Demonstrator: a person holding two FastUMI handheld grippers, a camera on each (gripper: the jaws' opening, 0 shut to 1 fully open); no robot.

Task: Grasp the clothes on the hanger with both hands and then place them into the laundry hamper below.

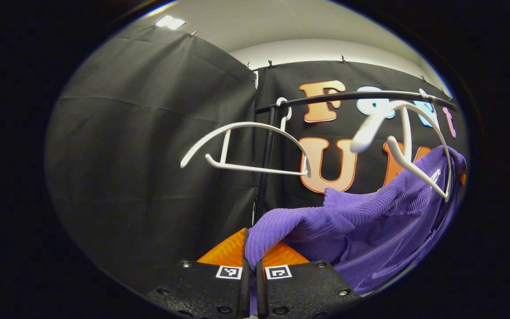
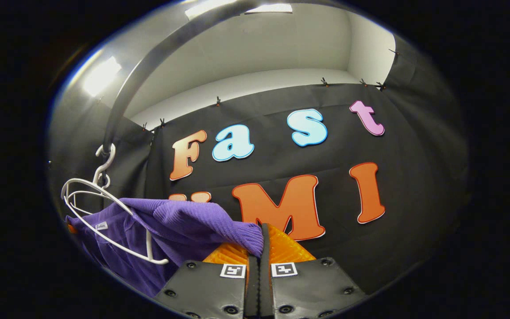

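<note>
Purple knit garment [image 1: 361,212] being held at two points, its far part draping over a white hanger [image 1: 407,146] on the black rail [image 1: 352,96]. Left tool [image 1: 250,266] is clamping a fold of the knit between closed fingers; right tool [image 2: 255,250] is likewise pinching an edge of the same garment [image 2: 179,219], fingers pressed together on it. Holding both ends is probably spreading the cloth so it can be slid free of the hanger [image 2: 104,208]. A second white hanger [image 1: 246,148] is hanging bare. A small white tag [image 2: 101,226] is showing on the garment, its writing too small to read
</note>
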